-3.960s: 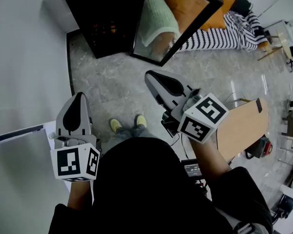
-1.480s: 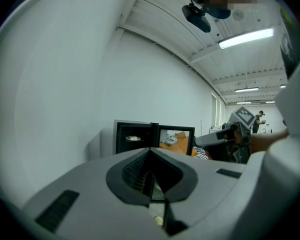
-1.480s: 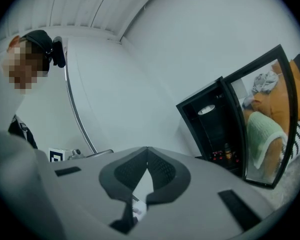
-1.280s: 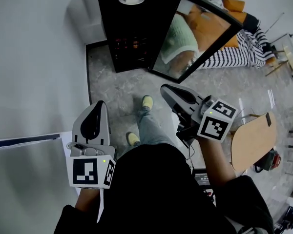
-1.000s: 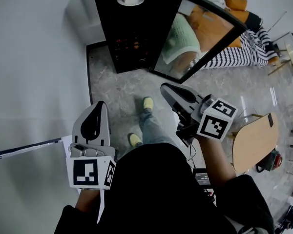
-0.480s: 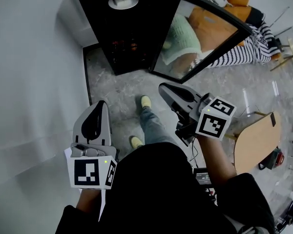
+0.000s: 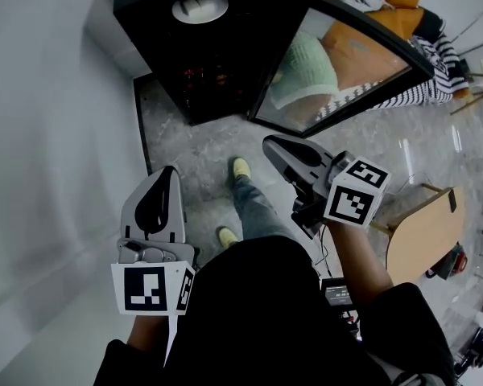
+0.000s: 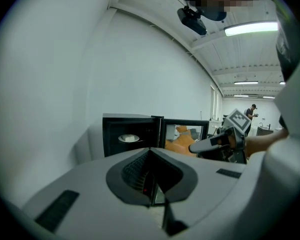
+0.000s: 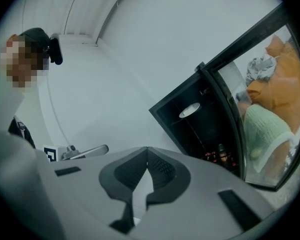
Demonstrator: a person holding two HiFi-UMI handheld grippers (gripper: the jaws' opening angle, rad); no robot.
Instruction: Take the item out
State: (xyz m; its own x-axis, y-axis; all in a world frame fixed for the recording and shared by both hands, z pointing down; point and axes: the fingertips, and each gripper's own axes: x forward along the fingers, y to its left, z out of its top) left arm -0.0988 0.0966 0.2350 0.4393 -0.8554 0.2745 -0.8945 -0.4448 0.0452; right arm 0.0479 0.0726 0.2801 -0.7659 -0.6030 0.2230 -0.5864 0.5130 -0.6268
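Left tongs [image 7: 167,172] and right tongs [image 7: 268,142] closed, empty; unless opened, they may shove plate [image 7: 200,7] off cabinet [image 7: 141,18] shelf.

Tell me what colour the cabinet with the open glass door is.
Black cabinet; it shows best in the head view.

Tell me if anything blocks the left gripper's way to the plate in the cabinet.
Nothing visible does: the cabinet door stands open, and no object lies between the left gripper and the plate.

bright, even ceiling light; strong fisheye warp, dark vignetted corners
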